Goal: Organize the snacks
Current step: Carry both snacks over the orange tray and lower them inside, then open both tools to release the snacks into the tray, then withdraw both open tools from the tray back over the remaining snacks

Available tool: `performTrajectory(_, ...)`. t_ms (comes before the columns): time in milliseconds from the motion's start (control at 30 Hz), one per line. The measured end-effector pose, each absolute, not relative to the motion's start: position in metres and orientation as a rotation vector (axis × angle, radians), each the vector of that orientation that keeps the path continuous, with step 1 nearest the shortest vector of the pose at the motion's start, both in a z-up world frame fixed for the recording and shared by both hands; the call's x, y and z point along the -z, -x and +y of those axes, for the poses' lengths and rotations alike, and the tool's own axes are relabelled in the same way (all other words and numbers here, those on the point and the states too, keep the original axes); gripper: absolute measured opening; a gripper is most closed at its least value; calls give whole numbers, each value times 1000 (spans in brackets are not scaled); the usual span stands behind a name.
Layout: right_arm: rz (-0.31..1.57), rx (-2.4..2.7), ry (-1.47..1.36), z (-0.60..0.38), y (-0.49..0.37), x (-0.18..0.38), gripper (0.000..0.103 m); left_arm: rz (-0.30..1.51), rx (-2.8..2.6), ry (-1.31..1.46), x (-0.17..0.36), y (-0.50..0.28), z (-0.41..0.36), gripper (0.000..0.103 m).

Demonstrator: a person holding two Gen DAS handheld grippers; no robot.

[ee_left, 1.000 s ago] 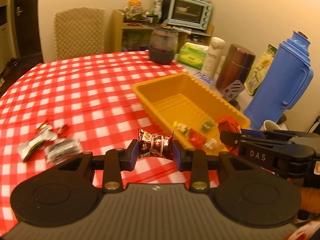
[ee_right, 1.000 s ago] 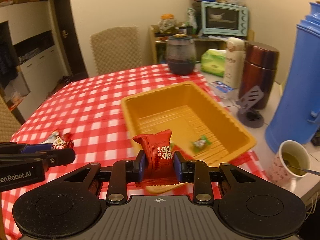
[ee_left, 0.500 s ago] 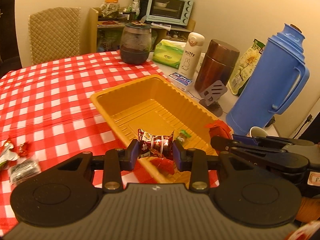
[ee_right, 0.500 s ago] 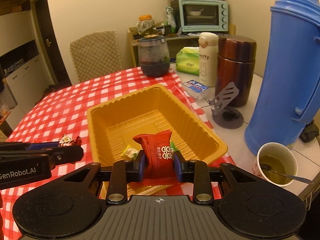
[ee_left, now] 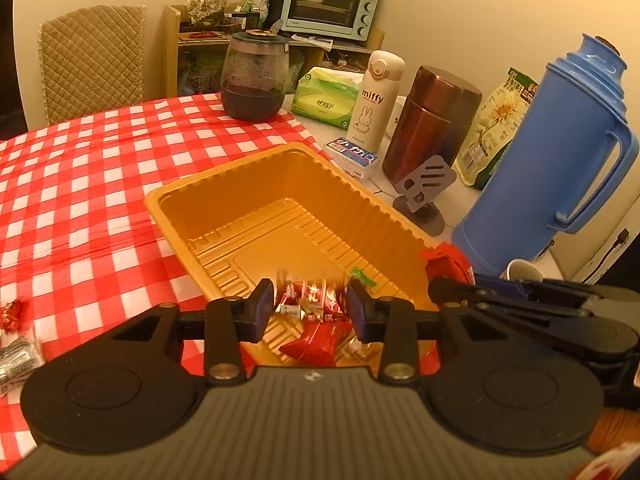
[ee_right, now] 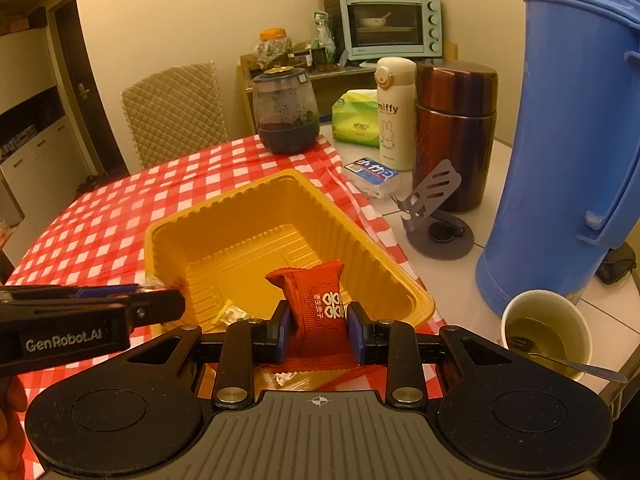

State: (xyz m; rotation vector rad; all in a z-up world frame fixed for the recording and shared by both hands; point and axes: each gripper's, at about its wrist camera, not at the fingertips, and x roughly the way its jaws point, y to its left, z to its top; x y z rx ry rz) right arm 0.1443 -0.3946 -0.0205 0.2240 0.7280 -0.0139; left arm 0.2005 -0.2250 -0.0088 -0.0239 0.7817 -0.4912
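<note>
Both grippers are hovering over the near end of the yellow tray [ee_left: 256, 184], which is sitting on the red checked tablecloth [ee_left: 80, 184] in the middle of each view.

In the left wrist view, the left gripper [ee_left: 311, 307] is standing with its jaws spread. The brown-and-red wrapped candy [ee_left: 310, 300] is showing blurred in the gap between the fingers; I cannot tell if either pad is touching it. Just below it, a red packet [ee_left: 316, 340] is lying on the tray floor.

In the right wrist view, the right gripper [ee_right: 319, 330] is pinching an upright red snack packet [ee_right: 320, 300], low in the centre of the frame, above the tray's near rim. A small yellow-green candy [ee_right: 232, 314] is lying in the tray to its left.

At the lower left edge of the left view, two more wrapped snacks [ee_left: 14, 334] are lying on the cloth, well apart from the tray.
</note>
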Motion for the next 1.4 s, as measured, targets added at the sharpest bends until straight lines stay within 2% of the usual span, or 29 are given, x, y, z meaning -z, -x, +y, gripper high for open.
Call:
performTrajectory(67, 731, 16, -225, -395, -145, 22, 30, 785, 487, 26, 10, -203, -226, 54)
performTrajectory(633, 723, -45, -256, -384, -154, 25, 31, 787, 357, 62, 15, -186, -168, 59)
performTrajectory(733, 711, -84, -301, -384, -158, 27, 31, 784, 348, 63, 14, -183, -163, 63)
performTrajectory(767, 706, -95, -314, -383, -159, 27, 35, 783, 344, 60, 14, -182, -161, 65)
performTrajectory(800, 705, -95, -324, -384, -159, 27, 58, 781, 340, 53, 13, -180, -160, 65)
performTrajectory(833, 702, -86, -328, -384, -159, 27, 78, 778, 336, 48, 13, -179, -158, 67)
performTrajectory(1400, 730, -55, -267, -357, -113, 16, 78, 767, 256, 23, 4, -134, -116, 78)
